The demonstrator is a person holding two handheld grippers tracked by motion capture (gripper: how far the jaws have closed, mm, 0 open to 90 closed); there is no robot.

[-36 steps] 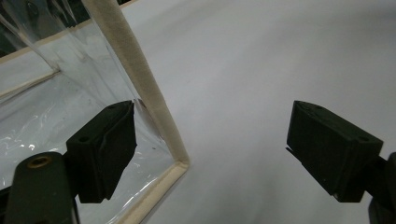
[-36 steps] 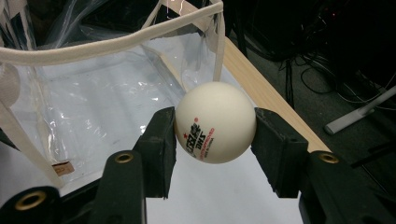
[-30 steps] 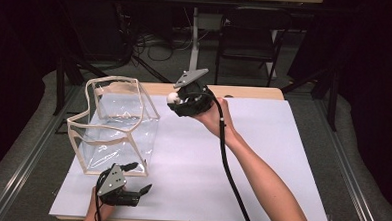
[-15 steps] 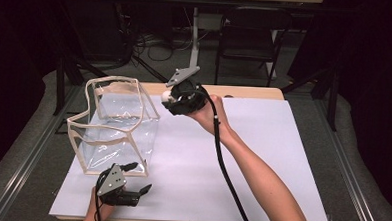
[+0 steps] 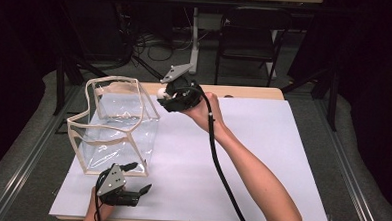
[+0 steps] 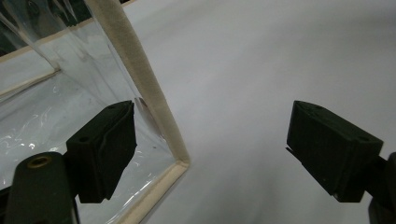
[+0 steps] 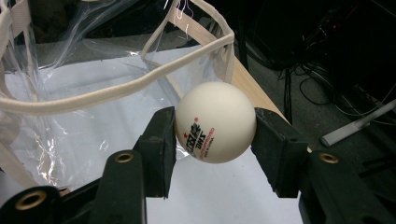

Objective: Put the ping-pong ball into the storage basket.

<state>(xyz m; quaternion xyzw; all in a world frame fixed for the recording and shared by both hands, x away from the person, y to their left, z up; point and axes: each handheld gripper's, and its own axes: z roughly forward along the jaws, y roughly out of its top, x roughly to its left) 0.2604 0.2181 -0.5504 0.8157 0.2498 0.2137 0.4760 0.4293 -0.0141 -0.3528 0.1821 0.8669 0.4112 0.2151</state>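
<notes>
The right gripper [image 7: 215, 140] had its two black jaws clamped on a white ball [image 7: 215, 122], one pad pressed against each side; red and black print showed on the ball's lower left face. In the high view the same right gripper [image 5: 170, 97] was held above the table's far side, just beside the upper far corner of a clear bag [image 5: 115, 127], with the ball [image 5: 162, 92] at its tip, close to the bag's cream-edged rim. A black cable [image 5: 221, 166] trailed from the gripper along the person's forearm toward the near edge. The left gripper [image 6: 210, 144] rested low on the white tabletop [image 5: 261, 163], its jaws standing wide apart with nothing pressed between them; the bag's near lower corner and its cream seam [image 6: 140, 79] lay between them, nearer one jaw. In the high view the left gripper [image 5: 130, 195] sat just in front of the bag's near corner
</notes>
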